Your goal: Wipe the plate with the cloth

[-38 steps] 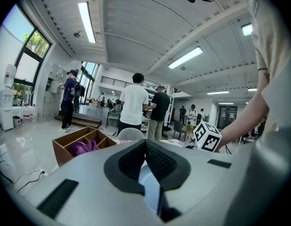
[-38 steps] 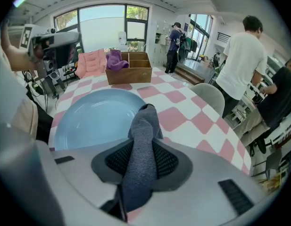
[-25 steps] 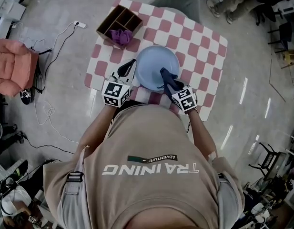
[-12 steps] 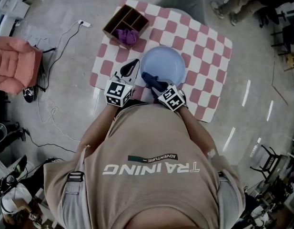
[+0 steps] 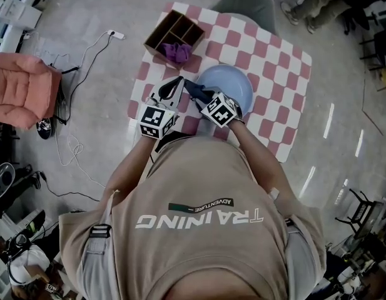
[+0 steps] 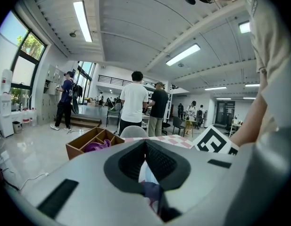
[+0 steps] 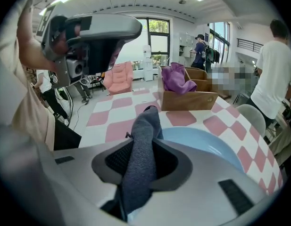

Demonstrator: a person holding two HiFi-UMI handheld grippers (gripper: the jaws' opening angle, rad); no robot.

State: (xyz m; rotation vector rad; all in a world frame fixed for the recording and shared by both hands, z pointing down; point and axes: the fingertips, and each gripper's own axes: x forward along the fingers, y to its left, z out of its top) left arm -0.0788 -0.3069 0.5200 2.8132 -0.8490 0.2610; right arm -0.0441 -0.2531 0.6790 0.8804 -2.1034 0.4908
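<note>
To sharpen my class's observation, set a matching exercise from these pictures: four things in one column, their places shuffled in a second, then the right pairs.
Things
1. plate
2. grey cloth
3. purple cloth
4. pink armchair

Places
a. held in the right gripper
b. on the floor, left of the table in the head view
c. on the checked tablecloth
d. in the wooden box

Pairs: 1-c, 2-a, 3-d, 4-b
</note>
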